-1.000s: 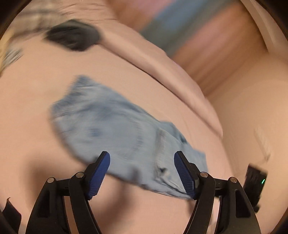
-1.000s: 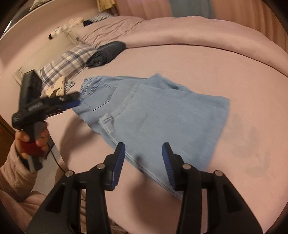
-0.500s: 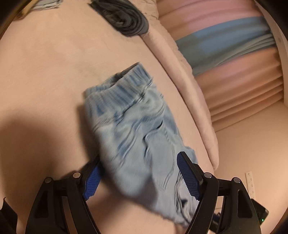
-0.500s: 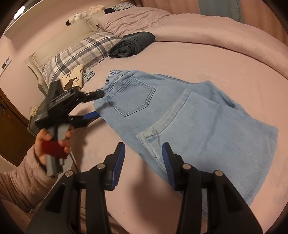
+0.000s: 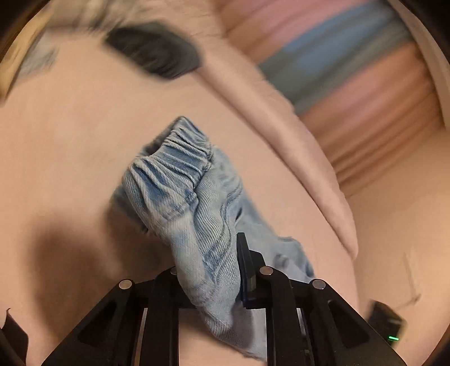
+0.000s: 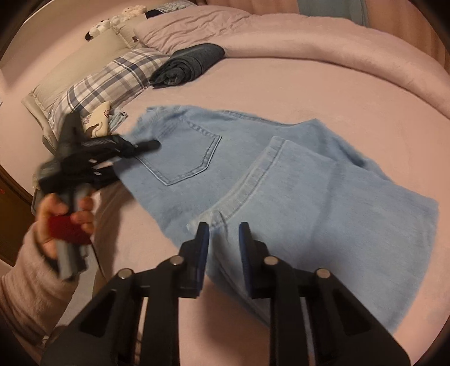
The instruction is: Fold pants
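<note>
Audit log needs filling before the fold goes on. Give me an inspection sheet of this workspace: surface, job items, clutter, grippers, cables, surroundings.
Surface: pink bed sheet, smooth, with a rolled pink duvet along its far edge.
Job's things: light blue jeans lie back pocket up, already folded once; the waistband is bunched.
Clutter: folded dark garment beyond the jeans; plaid pillow and a small patterned item beside it.
Grippers: left gripper is closing with the waistband between its jaws. Right gripper is closing over the folded leg edge; contact unclear.
Cables: nothing seen.
Surroundings: pink and blue curtains; soft toys at the headboard.
</note>
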`<state>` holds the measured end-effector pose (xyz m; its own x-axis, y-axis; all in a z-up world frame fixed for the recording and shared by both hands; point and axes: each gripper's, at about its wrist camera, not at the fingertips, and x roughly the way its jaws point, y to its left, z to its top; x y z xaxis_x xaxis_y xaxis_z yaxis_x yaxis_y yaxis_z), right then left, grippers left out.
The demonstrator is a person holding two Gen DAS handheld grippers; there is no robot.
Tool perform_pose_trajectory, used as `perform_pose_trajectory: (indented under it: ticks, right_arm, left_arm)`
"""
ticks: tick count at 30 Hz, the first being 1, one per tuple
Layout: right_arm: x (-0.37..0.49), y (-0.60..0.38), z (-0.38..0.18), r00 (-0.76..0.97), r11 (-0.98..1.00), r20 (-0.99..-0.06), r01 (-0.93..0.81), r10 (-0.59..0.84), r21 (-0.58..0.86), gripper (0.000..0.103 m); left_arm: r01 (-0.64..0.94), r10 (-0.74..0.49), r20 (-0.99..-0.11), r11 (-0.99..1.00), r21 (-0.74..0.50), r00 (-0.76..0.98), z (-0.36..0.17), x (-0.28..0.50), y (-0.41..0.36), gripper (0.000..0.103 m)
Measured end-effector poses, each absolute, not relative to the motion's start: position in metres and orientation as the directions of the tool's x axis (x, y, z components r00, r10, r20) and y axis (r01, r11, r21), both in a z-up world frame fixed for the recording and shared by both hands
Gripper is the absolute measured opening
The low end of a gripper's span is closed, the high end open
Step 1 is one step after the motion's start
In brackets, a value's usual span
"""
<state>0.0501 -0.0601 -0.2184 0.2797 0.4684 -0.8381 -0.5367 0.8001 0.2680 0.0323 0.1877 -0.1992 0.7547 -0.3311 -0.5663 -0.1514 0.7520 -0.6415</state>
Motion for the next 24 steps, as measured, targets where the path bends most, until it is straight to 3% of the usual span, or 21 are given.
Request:
perform_pose_trajectory:
  ticks: [2, 7, 11, 14, 16, 19, 20, 22, 24]
  right_arm:
    - [0.056, -0.053, -0.236, 0.237, 0.797, -0.852, -0.531, 0.467, 0.289, 0.017]
    - [0.063, -0.086, -0.234, 0.206, 0.76, -0.774, -0.449, 0.599, 0.469, 0.016]
    - [0.056, -0.148, -0.218, 0.304, 0.73, -0.664, -0.311, 0.683, 0.608, 0.039]
    - [0.049, -0.217, -0.209, 0.405, 0.659, -0.557, -0.175, 0.725, 0.732, 0.047]
    - [0.042, -0.27, -0.216, 0.469, 0.501, -0.419, -0.06, 0.778, 0.863, 0.054]
    - [0.034, -0.309, -0.231, 0.535, 0.321, -0.29, 0.037, 0.793, 0.946, 0.073]
    - [0.035, -0.315, -0.24, 0.529, 0.299, -0.3, 0.091, 0.794, 0.95, 0.083]
    - [0.039, -0.313, -0.253, 0.486, 0.3, -0.344, 0.168, 0.803, 0.939, 0.083]
    - [0.045, -0.307, -0.259, 0.465, 0.262, -0.322, 0.19, 0.825, 0.946, 0.084]
  left_arm:
    - [-0.084, -0.303, -0.57, 0.828, -0.554, 0.763, -0.18, 0.033, 0.163, 0.016]
    - [0.153, -0.322, -0.544, 0.93, -0.334, 0.775, -0.131, 0.028, 0.078, 0.016]
    - [0.329, -0.371, -0.56, 0.927, -0.178, 0.741, -0.124, 0.021, 0.0, 0.016]
    - [0.425, -0.389, -0.614, 0.9, -0.096, 0.686, -0.149, 0.019, -0.05, 0.016]
    - [0.475, -0.362, -0.666, 0.88, -0.012, 0.652, -0.174, 0.016, -0.078, 0.016]
    - [0.521, -0.283, -0.728, 0.846, 0.117, 0.624, -0.208, 0.01, -0.105, 0.018]
    - [0.535, -0.249, -0.735, 0.825, 0.18, 0.631, -0.218, 0.006, -0.114, 0.018]
    - [0.543, -0.211, -0.706, 0.791, 0.283, 0.676, -0.224, -0.003, -0.12, 0.02]
    - [0.561, -0.208, -0.718, 0.774, 0.295, 0.665, -0.226, -0.006, -0.118, 0.022]
